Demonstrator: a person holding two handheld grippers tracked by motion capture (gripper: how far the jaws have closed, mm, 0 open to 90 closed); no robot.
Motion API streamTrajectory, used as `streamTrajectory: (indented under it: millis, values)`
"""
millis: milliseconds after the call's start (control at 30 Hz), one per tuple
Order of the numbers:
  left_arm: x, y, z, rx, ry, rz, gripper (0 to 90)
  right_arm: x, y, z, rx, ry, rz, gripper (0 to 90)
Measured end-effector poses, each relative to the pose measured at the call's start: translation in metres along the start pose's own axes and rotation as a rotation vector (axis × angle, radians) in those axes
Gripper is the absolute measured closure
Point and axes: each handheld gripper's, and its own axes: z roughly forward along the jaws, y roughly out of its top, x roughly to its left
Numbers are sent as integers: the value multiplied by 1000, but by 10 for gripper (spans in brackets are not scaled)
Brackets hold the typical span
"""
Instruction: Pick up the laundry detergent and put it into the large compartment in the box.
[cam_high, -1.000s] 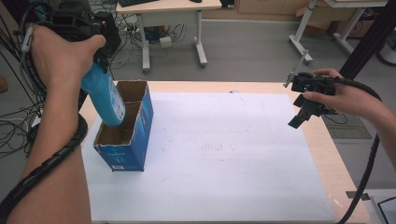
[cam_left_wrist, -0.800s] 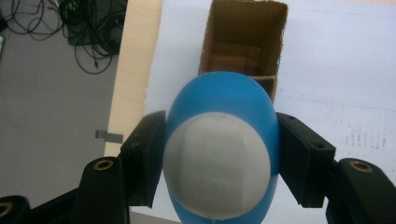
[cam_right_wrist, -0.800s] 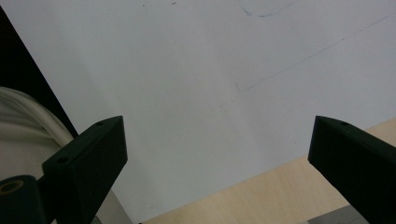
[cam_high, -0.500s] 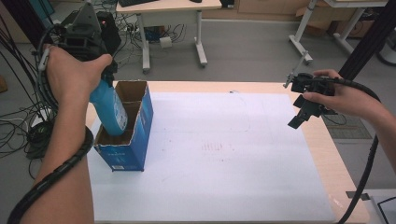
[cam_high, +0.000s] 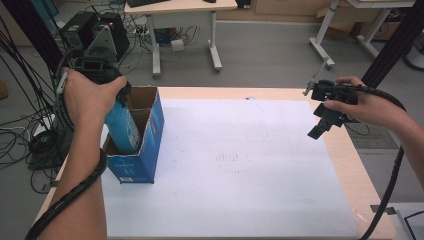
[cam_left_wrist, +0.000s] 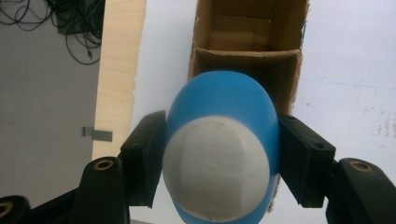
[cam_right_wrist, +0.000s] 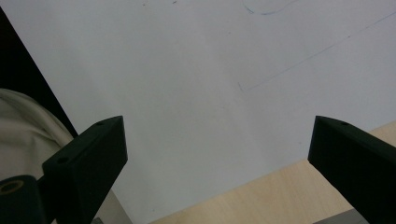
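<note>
Two claws are at work: the left claw (cam_left_wrist: 219, 154) clamps a blue bottle (cam_high: 122, 127), half inside the open box (cam_high: 142, 165) near the counter's (cam_high: 350, 165) left edge. Lower it straight, clear of the cardboard walls. The right claw (cam_right_wrist: 217, 154) hangs wide open, empty.

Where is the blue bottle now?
High view, left side: the blue bottle is partly inside the open cardboard box, held by the left gripper.

bottle (cam_left_wrist: 219, 107): smooth blue plastic | box (cam_high: 150, 120): matt cardboard | table (cam_high: 345, 150): wood
</note>
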Motion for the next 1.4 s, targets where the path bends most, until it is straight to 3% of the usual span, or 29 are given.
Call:
streamTrajectory:
  millis: [733,1400]
  values:
    - [-8,-5,39,34,3,35,387,0,3,4,15,1,-7,47]
    - [-12,-5,73,75,-22,55,387,0,9,8,31,7,-4,47]
